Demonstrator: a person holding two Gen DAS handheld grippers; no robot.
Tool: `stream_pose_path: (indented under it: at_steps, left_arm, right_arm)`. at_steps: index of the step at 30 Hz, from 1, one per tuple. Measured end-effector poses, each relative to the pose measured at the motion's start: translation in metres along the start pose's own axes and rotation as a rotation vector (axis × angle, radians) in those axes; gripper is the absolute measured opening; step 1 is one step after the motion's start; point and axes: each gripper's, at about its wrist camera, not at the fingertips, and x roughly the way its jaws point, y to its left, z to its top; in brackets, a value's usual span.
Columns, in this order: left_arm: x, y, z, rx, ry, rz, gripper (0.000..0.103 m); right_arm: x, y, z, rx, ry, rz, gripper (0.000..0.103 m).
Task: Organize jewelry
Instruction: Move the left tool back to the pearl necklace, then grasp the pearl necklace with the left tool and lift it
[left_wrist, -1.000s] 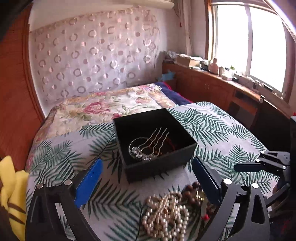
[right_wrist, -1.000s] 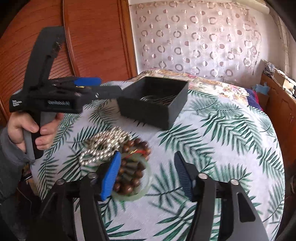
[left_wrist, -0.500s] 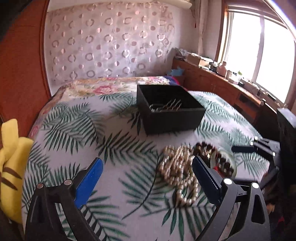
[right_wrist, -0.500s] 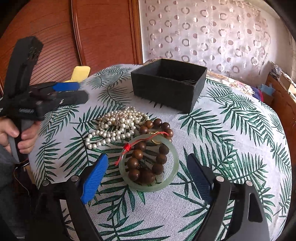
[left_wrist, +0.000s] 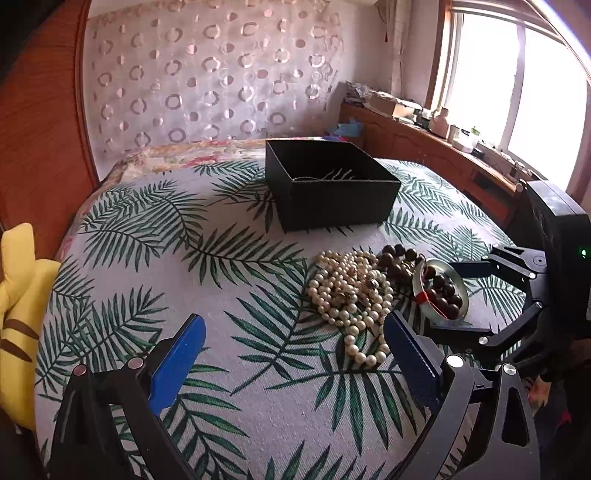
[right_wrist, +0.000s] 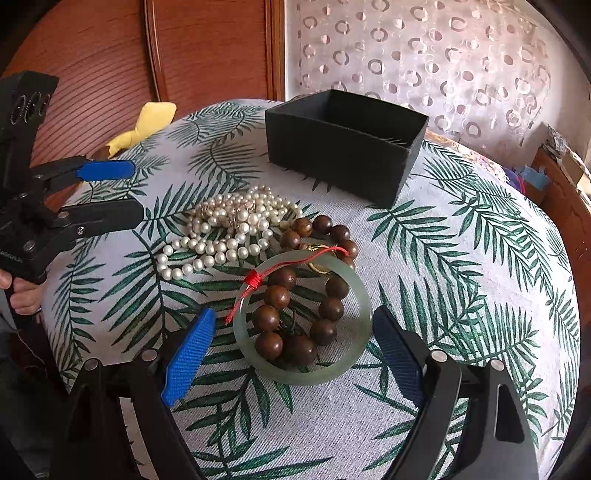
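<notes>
A black open box (left_wrist: 332, 186) (right_wrist: 343, 138) stands on the leaf-print cloth, with silver hairpins inside. In front of it lie a pearl necklace (left_wrist: 351, 291) (right_wrist: 229, 229), a brown wooden bead bracelet (left_wrist: 399, 264) (right_wrist: 295, 317) and a pale green jade bangle (left_wrist: 419, 286) (right_wrist: 365, 302) with a red cord. My left gripper (left_wrist: 291, 358) is open and empty, just short of the pearls; it also shows at the left of the right wrist view (right_wrist: 122, 192). My right gripper (right_wrist: 295, 350) is open and empty, its fingers either side of the bangle.
The round table (left_wrist: 155, 258) has its edge close on the left and front. A yellow plush toy (left_wrist: 18, 295) lies at the left edge. A wooden headboard (right_wrist: 207, 48) and a bed (left_wrist: 192, 155) are behind, and a cluttered window ledge (left_wrist: 424, 122) is at the right.
Both grippers have pulled back from the box toward the jewelry pile and lowered. The right gripper now brackets the jade bangle. The jewelry has not moved.
</notes>
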Motion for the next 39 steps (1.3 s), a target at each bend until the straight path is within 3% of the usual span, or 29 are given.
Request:
stream_pose_path:
  at_steps: [3,11,14,23,24,26,30,39]
  left_arm:
    - [0.000,-0.003,-0.002,0.007,0.005,-0.016,0.091]
    - [0.013,-0.017,-0.007,0.029,0.075,-0.078,0.038]
    - [0.018,-0.024,-0.008,0.051,0.094,-0.081,0.029]
    - [0.027,-0.038,-0.007,0.132,0.122,-0.034,0.024]
    - [0.028,-0.040,-0.007,0.148,0.122,-0.020,0.023]
    - [0.028,-0.044,-0.006,0.170,0.123,-0.020,0.007]
    - [0.025,-0.049,-0.007,0.199,0.118,-0.012,0.006]
    - [-0.014,-0.049,0.013,0.131,-0.011,-0.067,0.006]
  right_arm:
    - [-0.002,0.000,-0.002,-0.008,-0.009,0.007,0.074]
    - [-0.027,-0.011,-0.006,0.036,-0.092,0.010,0.074]
    - [-0.036,-0.015,-0.006,0.044,-0.115,0.003,0.074]
    - [-0.047,-0.018,-0.006,0.056,-0.147,0.010,0.074]
    - [-0.047,-0.018,-0.006,0.055,-0.148,0.011,0.074]
    - [-0.048,-0.017,-0.006,0.055,-0.148,0.015,0.074]
    - [-0.048,-0.017,-0.007,0.055,-0.146,0.017,0.074]
    - [-0.055,-0.016,-0.005,0.052,-0.168,0.016,0.074]
